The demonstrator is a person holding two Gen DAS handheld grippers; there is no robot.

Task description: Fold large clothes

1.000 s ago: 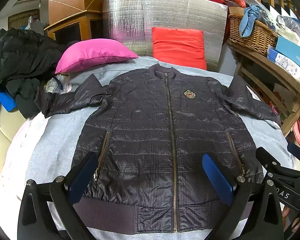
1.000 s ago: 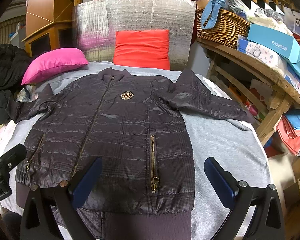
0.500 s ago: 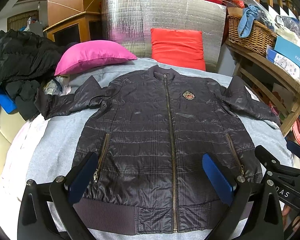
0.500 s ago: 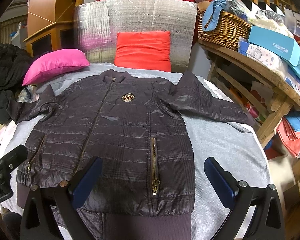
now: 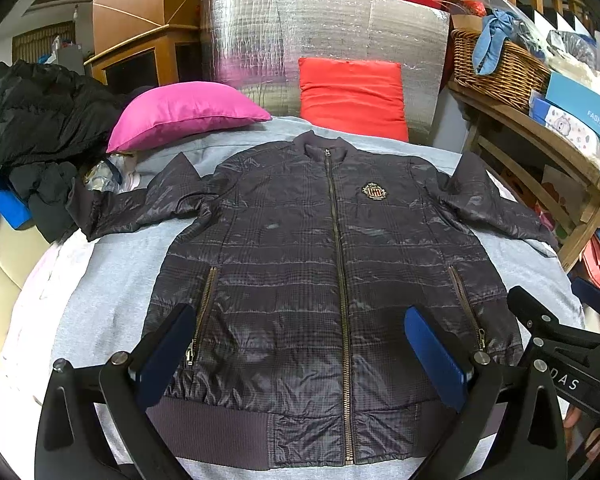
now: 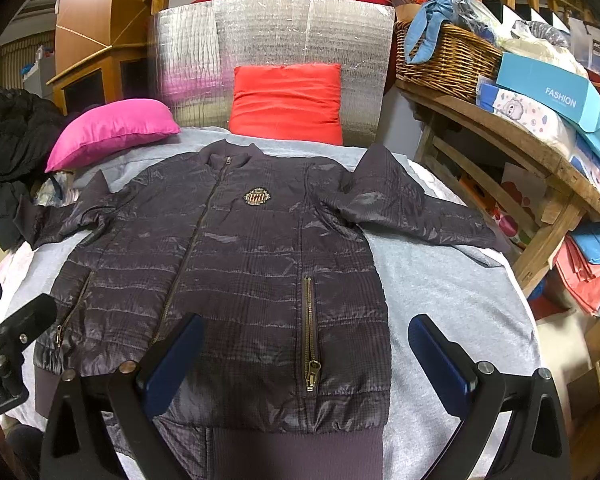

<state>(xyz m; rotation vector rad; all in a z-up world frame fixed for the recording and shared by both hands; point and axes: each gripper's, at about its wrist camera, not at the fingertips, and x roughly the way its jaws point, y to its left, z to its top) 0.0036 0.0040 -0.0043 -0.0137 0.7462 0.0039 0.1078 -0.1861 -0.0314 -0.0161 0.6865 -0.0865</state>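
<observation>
A dark quilted jacket [image 5: 292, 264] lies flat and zipped on the grey-covered bed [image 5: 100, 280], front up, both sleeves spread out to the sides. It has a gold crest on the chest and a ribbed hem nearest me. My left gripper [image 5: 300, 344] hovers open above the lower hem, holding nothing. In the right wrist view the same jacket [image 6: 236, 264] fills the centre and my right gripper [image 6: 304, 352] stands open over its right pocket zip. The right gripper's black body [image 5: 564, 360] shows at the left view's right edge.
A pink pillow [image 5: 180, 112] and a red pillow [image 5: 352, 100] rest at the head against a silver foil panel [image 5: 324, 36]. Dark clothes [image 5: 28, 120] pile up on the left. A wooden shelf [image 6: 500, 136] with a wicker basket [image 6: 444, 56] and boxes stands on the right.
Both views have drifted back slightly, so the jacket sits a little lower and farther in frame. The jacket has not moved and both grippers stay open.
</observation>
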